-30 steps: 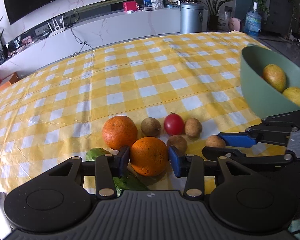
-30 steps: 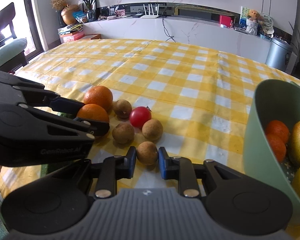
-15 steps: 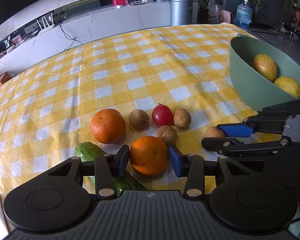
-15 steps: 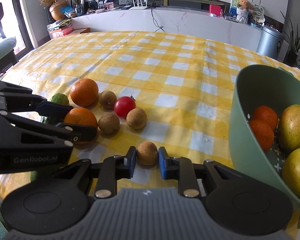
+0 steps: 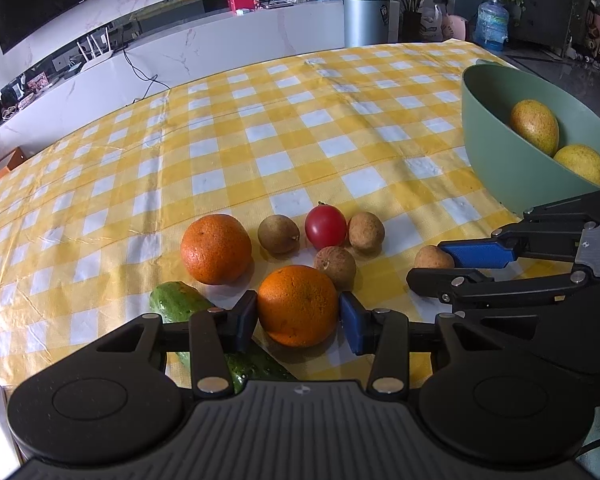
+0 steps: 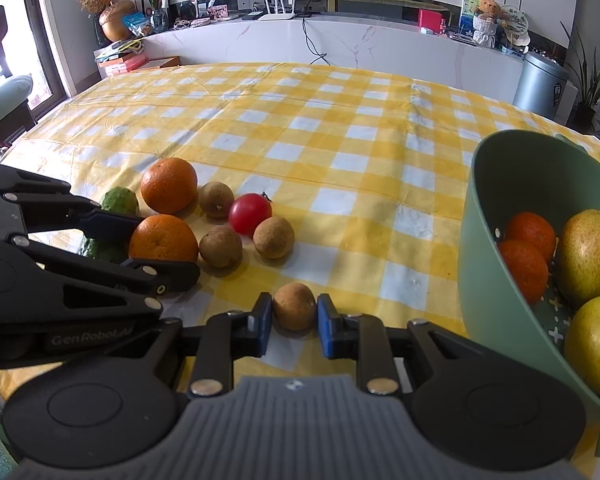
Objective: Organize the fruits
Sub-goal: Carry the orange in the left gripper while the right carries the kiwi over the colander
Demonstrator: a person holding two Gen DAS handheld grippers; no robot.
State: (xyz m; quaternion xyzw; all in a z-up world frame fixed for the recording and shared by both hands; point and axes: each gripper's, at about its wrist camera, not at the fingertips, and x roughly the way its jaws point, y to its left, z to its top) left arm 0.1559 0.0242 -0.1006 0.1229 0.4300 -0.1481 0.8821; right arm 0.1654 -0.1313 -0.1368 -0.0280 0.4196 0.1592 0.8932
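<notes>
DONE: green bowl [image 6: 496, 280] at 3 o'clock has four fruits | NOW: left gripper [image 5: 298, 320] clamps an orange [image 5: 298, 306], right gripper [image 6: 294, 320] pinches a small brown fruit [image 6: 294, 306] | LEFT: second orange [image 5: 216, 249], tomato [image 5: 325, 227], cucumber [image 5: 178, 302], three brown fruits at 12 o'clock.

"GenRobot.AI" — embossed, left gripper [image 6: 162, 250] body
</notes>
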